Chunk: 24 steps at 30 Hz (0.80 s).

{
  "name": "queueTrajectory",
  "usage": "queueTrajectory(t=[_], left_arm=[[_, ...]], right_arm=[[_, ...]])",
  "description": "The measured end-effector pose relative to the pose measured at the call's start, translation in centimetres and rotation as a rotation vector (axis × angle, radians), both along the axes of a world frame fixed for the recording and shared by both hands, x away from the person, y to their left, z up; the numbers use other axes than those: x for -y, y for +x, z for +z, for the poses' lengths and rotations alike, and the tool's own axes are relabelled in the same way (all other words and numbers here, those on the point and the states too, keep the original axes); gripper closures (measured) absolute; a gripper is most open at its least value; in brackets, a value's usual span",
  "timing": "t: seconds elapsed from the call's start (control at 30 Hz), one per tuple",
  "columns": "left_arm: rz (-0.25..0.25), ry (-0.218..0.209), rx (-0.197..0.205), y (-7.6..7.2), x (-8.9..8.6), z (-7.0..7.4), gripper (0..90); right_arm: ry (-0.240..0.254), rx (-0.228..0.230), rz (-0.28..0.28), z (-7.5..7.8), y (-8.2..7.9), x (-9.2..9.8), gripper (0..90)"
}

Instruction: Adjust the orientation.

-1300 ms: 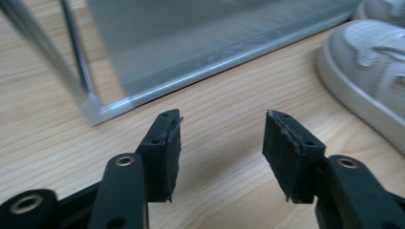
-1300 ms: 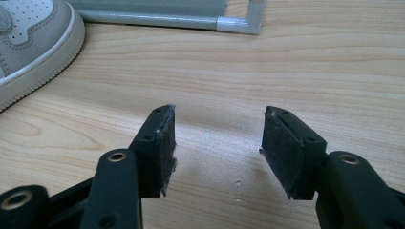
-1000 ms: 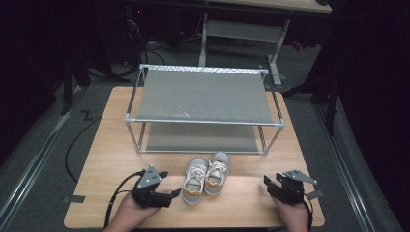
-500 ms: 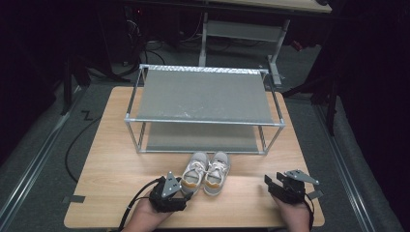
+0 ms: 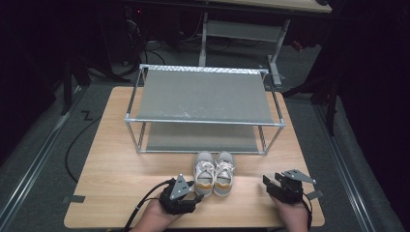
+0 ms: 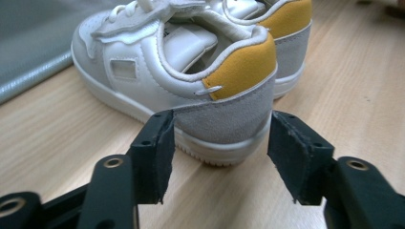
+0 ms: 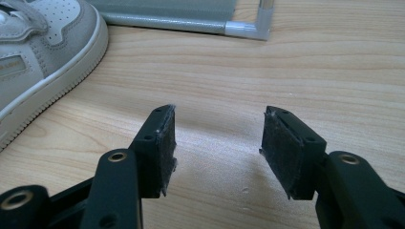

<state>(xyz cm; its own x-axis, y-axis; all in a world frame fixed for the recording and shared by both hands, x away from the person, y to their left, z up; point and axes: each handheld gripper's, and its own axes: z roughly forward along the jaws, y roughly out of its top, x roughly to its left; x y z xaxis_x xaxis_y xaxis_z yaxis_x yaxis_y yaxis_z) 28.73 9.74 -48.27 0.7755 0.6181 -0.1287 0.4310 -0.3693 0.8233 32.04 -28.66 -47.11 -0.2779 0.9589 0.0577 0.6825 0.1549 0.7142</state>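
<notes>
Closing left tool (image 6: 217,152) round left shoe (image 6: 191,81) heel, unclamped; toe toward rack (image 5: 203,96); right tool (image 7: 217,152) released

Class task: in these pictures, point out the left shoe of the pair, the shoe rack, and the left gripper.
left shoe (image 6: 224,114), left gripper view, on its grey heel.
shoe rack (image 5: 203,94), high view, on its grey top shelf.
left gripper (image 6: 217,160), left gripper view, midway between its fingertips, at the heel's sole.
</notes>
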Motion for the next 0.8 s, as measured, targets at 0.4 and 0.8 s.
queueTrajectory(t=[0.4, 0.8], left_arm=[[0.245, 0.136, -0.065, 5.5, 2.7, -1.5, 82.3], [0.173, 0.134, -0.012, 4.2, 6.3, -0.1, 73.2]], right_arm=[[0.026, 0.010, -0.012, 0.2, 0.0, 0.4, 46.0], [0.039, 0.012, -0.030, 0.2, -0.1, 1.8, 46.1]])
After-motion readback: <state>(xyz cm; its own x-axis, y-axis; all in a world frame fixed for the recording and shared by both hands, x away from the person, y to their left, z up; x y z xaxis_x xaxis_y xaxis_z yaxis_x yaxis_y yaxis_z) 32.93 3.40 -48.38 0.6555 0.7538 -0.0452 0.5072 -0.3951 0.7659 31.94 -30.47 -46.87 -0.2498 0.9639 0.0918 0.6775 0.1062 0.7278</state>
